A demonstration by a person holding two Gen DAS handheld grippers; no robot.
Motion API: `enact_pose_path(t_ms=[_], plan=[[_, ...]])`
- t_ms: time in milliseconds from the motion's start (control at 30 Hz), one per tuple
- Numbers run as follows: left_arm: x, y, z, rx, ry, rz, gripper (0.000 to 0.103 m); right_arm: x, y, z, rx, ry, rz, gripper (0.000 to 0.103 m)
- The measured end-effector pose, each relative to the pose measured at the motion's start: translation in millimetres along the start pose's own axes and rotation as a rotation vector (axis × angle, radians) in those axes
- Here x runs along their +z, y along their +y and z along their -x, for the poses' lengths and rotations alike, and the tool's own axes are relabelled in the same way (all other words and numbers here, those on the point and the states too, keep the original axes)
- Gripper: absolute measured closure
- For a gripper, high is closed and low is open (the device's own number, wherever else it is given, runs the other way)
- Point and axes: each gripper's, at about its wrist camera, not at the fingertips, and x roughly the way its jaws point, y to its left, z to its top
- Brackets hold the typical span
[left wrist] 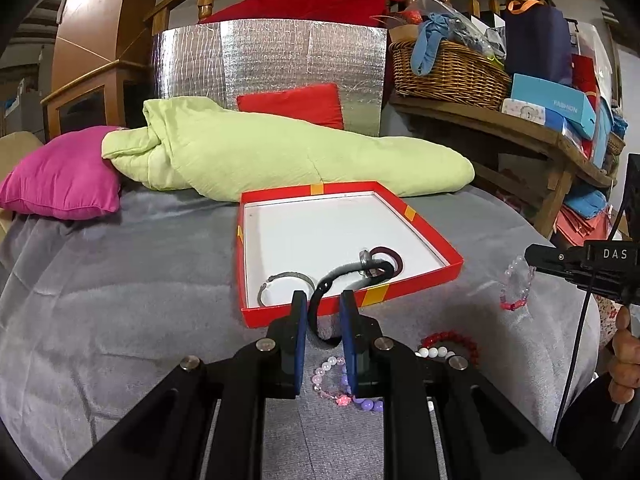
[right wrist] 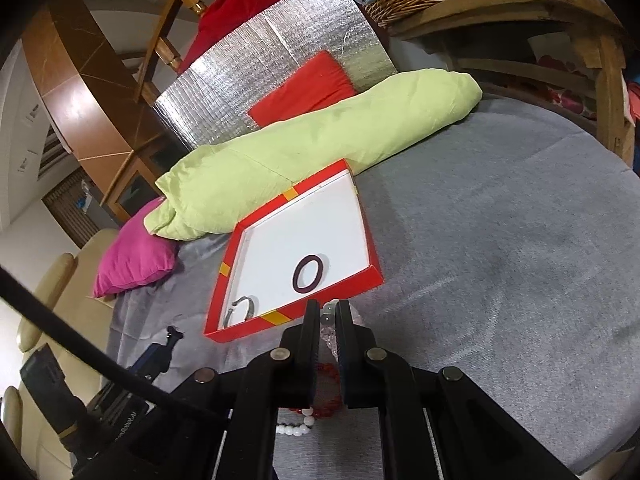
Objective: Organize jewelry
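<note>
A red box lid (left wrist: 416,216) with a white inside lies on the grey bed cover; it also shows in the right wrist view (right wrist: 360,216). In it lie a silver bangle (left wrist: 286,282) and a dark maroon ring (left wrist: 394,258). My left gripper (left wrist: 324,300) is shut on a black hair band (left wrist: 340,276) and holds it over the lid's near rim. My right gripper (right wrist: 328,310) is shut on a clear pink bead bracelet (left wrist: 518,284), held above the cover right of the lid. A red bead bracelet (left wrist: 448,338) and a pink-purple one (left wrist: 340,392) lie below my left gripper.
A light green rolled quilt (left wrist: 280,152) lies behind the lid, with a magenta cushion (left wrist: 60,180) at its left and a red cushion (left wrist: 296,104) against a silver foil panel. A wooden shelf with a wicker basket (left wrist: 444,68) and boxes stands at the right.
</note>
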Motion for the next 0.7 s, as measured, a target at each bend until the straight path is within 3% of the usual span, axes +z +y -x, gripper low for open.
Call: enact_pose_path(t_ms=[200,400,567,667,700], plan=[[1.1,2.2,4.0,0.001,-0.01,-0.003,0.086,3.5,-4.8,4.1,0.006,-0.014,-0.016,0.094],[1.1,9.4,5.3,0.0,0.003,0.014,0.086,4.9,-26.6,-9.6,-0.026,0.062,-0.085,0.094],[-3.2,12.2,-10.1,-0.074,0.098,0.047,0.082,3.4,-34.4,-14.3,-0.035,0.078,-0.101,0.094],[-6.1,8.8,-22.8,-0.127,0.158,0.072,0.075,2.1,-30.1,-16.6,-0.023,0.085,-0.082,0.094],[-6.3,6.4,-28.2,-0.155,0.18,0.076,0.068,1.1,-27.7,-16.9,-0.021,0.085,-0.076,0.094]])
